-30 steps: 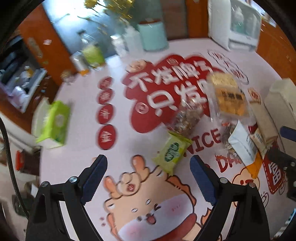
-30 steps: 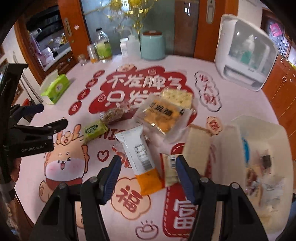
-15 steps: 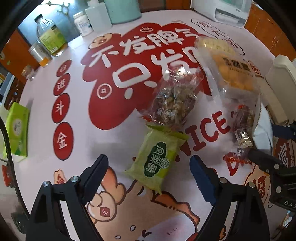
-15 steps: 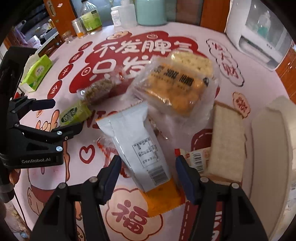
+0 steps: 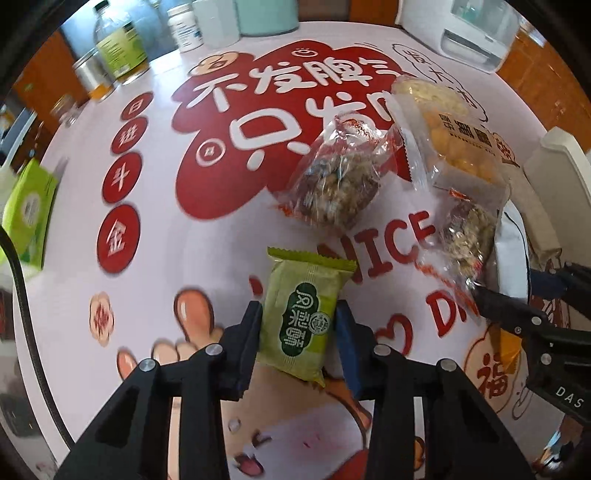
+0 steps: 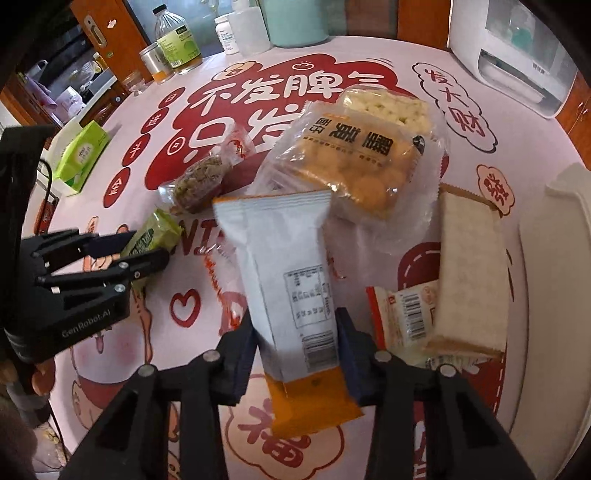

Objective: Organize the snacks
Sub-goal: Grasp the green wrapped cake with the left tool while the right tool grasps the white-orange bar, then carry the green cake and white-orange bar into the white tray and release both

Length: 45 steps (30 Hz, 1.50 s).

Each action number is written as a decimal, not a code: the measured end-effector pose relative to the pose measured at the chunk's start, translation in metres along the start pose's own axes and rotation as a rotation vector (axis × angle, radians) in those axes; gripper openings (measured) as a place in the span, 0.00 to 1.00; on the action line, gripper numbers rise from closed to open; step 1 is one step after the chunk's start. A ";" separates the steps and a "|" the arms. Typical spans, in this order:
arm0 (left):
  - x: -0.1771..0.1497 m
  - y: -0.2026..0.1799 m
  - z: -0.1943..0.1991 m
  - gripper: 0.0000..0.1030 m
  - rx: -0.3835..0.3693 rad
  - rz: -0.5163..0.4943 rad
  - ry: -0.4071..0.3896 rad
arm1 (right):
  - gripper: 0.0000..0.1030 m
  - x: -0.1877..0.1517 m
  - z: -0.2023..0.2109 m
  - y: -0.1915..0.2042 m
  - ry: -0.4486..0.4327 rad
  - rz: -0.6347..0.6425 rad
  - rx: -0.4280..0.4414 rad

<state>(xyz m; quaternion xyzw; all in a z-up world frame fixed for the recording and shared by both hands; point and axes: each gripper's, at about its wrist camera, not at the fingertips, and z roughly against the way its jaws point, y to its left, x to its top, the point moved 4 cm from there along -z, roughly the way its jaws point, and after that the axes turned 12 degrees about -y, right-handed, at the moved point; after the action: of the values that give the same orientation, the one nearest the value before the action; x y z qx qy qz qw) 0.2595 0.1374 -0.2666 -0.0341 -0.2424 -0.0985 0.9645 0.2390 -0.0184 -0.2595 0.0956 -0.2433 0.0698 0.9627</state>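
Note:
My left gripper [image 5: 298, 322] is shut on a green snack packet [image 5: 303, 314] lying on the printed tablecloth; it also shows in the right wrist view [image 6: 153, 236]. My right gripper [image 6: 295, 328] is shut on a white and orange snack bag [image 6: 291, 280]. Beyond lie a clear packet of nut brittle [image 5: 338, 184], a second one [image 5: 469, 236], a large bag of yellow puffs [image 6: 354, 162], a pale wafer pack [image 6: 472, 269] and a small red-and-white packet [image 6: 402, 314].
A white storage bin [image 6: 554, 295] stands at the right edge. Bottles and jars [image 6: 177, 40], a teal canister [image 6: 295, 22] and a white appliance [image 6: 517, 51] line the far side. A green tissue pack [image 6: 81, 155] sits at the left.
Both grippers moved down and forward onto the snacks and closed: the left on the green packet, the right on the white and orange bag.

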 end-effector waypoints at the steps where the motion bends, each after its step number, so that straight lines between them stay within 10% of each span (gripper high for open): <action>1: -0.003 0.000 0.004 0.36 0.004 0.008 -0.002 | 0.38 -0.001 0.001 0.001 0.000 -0.001 0.003; 23: -0.008 -0.097 0.138 0.36 0.068 0.020 -0.184 | 0.38 -0.022 0.107 -0.014 -0.124 -0.022 0.082; 45: 0.031 -0.305 0.185 0.36 -0.036 -0.087 -0.301 | 0.38 -0.048 0.233 -0.183 -0.282 -0.138 -0.019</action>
<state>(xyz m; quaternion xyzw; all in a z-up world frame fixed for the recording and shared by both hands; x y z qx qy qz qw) 0.1379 -0.1453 -0.0839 -0.0553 -0.3838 -0.1382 0.9113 0.1245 -0.2513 -0.1090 0.1119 -0.3696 -0.0130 0.9223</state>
